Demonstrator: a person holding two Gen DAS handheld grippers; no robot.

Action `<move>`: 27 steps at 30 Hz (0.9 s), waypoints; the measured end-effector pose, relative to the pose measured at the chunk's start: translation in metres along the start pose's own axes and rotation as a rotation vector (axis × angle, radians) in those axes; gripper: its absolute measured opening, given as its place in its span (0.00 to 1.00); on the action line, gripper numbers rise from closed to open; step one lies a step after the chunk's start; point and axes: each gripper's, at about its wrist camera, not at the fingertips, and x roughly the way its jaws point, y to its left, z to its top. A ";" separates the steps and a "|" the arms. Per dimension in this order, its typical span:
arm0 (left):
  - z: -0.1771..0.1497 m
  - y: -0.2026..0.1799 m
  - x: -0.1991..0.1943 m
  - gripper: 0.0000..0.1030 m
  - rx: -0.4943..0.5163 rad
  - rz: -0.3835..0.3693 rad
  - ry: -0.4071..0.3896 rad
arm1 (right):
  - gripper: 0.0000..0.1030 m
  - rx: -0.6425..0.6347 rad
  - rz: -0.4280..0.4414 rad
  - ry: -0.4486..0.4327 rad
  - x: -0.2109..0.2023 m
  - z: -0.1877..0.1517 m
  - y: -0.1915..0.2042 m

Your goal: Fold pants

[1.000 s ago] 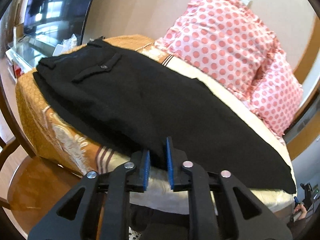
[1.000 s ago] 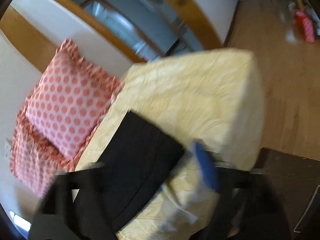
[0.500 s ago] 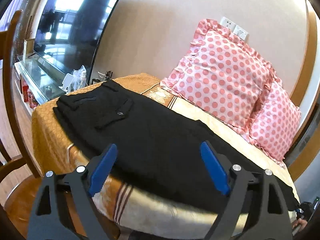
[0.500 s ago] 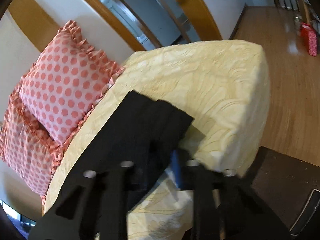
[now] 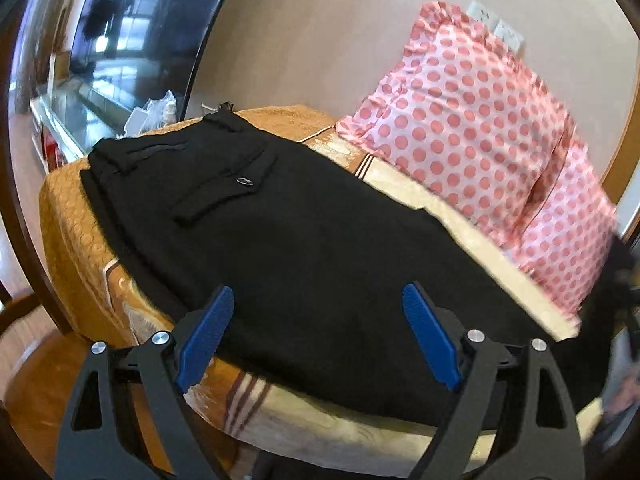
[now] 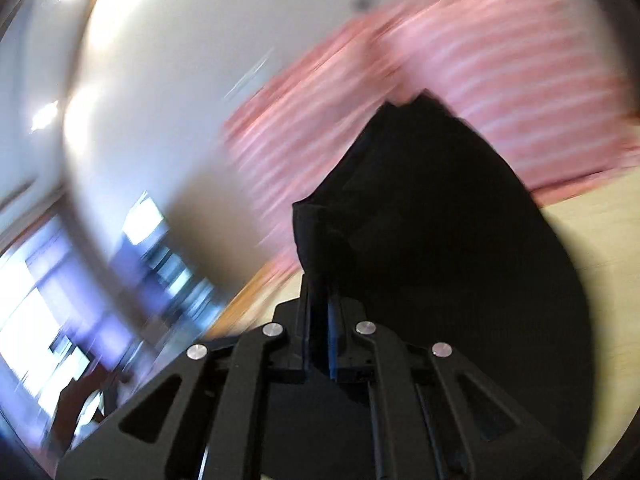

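Note:
Black pants (image 5: pixel 312 248) lie lengthwise on the sofa seat, waistband and buttoned back pocket (image 5: pixel 240 182) at the far left. My left gripper (image 5: pixel 316 316) is open and empty, its blue pads just over the pants' near edge at mid-length. In the blurred right wrist view my right gripper (image 6: pixel 322 304) is shut on the leg end of the pants (image 6: pixel 432 216) and holds it raised, the cloth hanging in front of the camera. The lifted end also shows at the right edge of the left wrist view (image 5: pixel 600 320).
Two pink polka-dot pillows (image 5: pixel 472 128) lean on the wall behind the pants. The sofa cover (image 5: pixel 72 216) is orange at the left, cream (image 5: pixel 320 420) at the front. A television (image 5: pixel 132 36) and glass stand are at far left. Wooden furniture (image 5: pixel 32 364) stands lower left.
My left gripper let go of the pants' near edge and opened wide. My right gripper closed on the leg end and swung it up off the sofa.

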 end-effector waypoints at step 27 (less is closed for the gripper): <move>0.048 0.101 -0.018 0.85 -0.351 0.012 0.017 | 0.70 -0.223 0.075 0.332 0.102 -0.107 0.069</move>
